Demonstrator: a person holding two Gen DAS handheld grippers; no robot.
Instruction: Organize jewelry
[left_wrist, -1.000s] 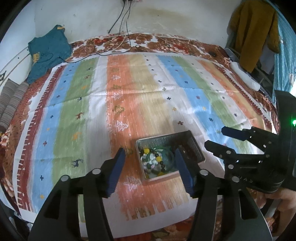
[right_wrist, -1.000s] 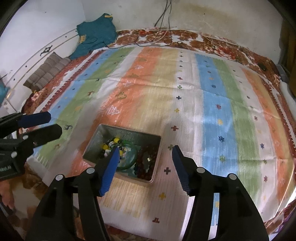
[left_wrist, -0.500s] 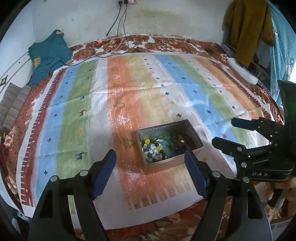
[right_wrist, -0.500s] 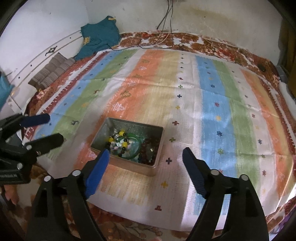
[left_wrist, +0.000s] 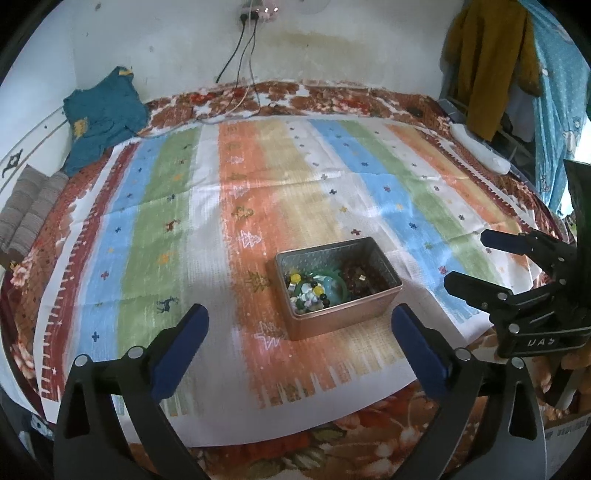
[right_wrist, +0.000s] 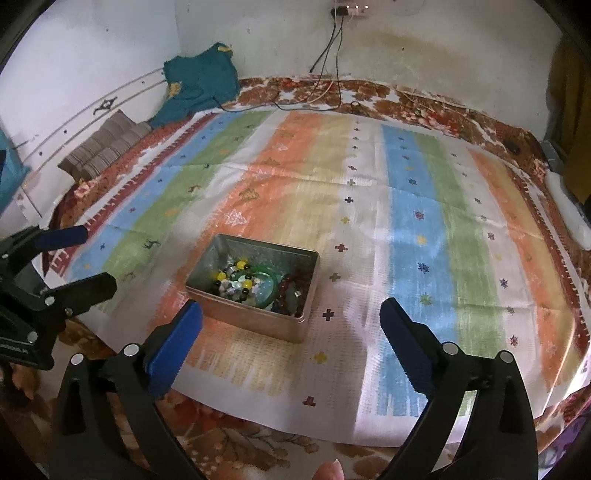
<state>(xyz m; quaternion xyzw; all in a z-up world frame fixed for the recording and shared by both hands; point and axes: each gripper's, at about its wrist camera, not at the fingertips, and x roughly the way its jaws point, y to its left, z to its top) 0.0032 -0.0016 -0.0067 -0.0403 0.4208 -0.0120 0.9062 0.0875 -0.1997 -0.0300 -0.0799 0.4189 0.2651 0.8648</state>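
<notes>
A small metal tin (left_wrist: 384, 299) stands on the striped cloth near its front edge. It holds bead bracelets (left_wrist: 308, 291), a green bangle (left_wrist: 334, 286) and dark red beads (left_wrist: 356, 278). It also shows in the right wrist view (right_wrist: 258, 321). My left gripper (left_wrist: 300, 323) is open and empty, held above and short of the tin. My right gripper (right_wrist: 291, 325) is open and empty, likewise back from the tin. Each gripper shows in the other's view, the right one (left_wrist: 476, 258) and the left one (right_wrist: 92, 258).
The striped cloth (left_wrist: 184, 221) covers a floral bedspread (left_wrist: 332, 96). A teal garment (left_wrist: 103, 118) and a striped folded cloth (left_wrist: 26, 206) lie at the far left. Cables (left_wrist: 243, 48) hang on the back wall. Clothes (left_wrist: 491, 62) hang at the right.
Both grippers have pulled back and up from the tin, and both have opened wider. The tin and its contents have not moved.
</notes>
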